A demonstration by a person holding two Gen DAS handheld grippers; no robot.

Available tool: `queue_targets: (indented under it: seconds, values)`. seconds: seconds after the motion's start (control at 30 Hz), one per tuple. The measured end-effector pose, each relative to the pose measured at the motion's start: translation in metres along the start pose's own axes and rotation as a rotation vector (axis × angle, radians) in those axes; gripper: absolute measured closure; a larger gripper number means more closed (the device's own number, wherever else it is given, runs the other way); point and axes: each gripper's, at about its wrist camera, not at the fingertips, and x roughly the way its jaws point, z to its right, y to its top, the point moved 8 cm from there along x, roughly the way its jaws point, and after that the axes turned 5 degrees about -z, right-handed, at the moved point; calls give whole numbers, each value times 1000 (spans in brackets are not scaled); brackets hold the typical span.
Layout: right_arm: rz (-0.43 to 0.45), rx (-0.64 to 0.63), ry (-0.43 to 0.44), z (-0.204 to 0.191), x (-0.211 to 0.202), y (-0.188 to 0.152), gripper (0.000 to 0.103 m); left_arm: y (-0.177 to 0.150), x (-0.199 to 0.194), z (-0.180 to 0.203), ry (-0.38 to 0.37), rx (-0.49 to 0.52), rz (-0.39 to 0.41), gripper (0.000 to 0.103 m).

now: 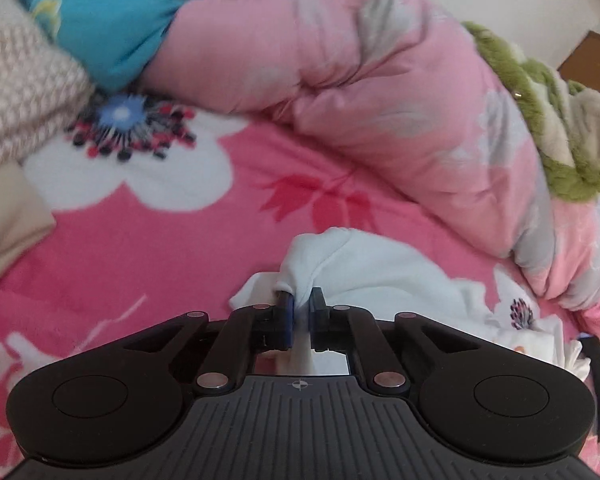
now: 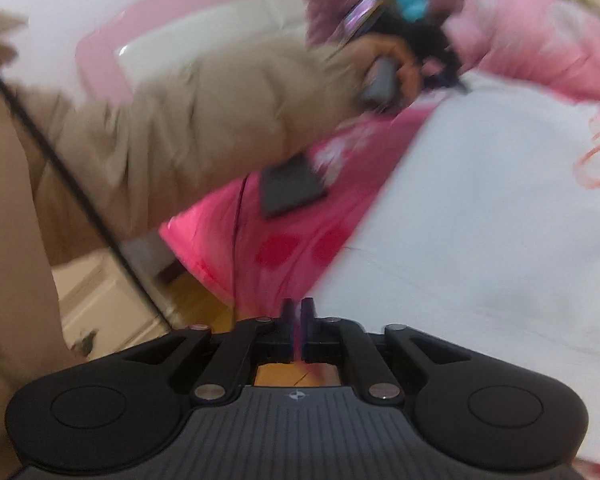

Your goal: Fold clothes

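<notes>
White garment (image 1: 364, 268): thin soft cloth, matt, creased. Pink floral blanket (image 1: 180, 216): fuzzy fleece. Pink quilt (image 1: 380, 92): smooth padded cotton-like cloth. Left gripper (image 1: 300, 304): matt black plastic, ribbed body, metal pins. Beige sleeve (image 2: 204, 120): puffy fabric, probably matt, blurred.

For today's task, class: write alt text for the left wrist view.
The left gripper pinches a bunched fold of a white garment lying on a pink floral blanket. Behind it sits a rumpled pale pink quilt.
</notes>
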Motion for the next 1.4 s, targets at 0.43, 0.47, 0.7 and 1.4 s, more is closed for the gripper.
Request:
queue_targets:
  seconds: [0.43,0.47,0.7,1.4]
  values:
    - [10,117,-12,18,0,-15,101,12,-52,-18,133,6,49,57]
    - [32,145,-15,22,-7,-16,101,13,-61,-18,136,-2,70,57]
    - [237,353,-63,58,-73,-28,87,-33,-123,42,-19,125,128,53]
    - [545,837,-873,259,-276,-177,68,-251,-63,159,-256,639,-103,51]
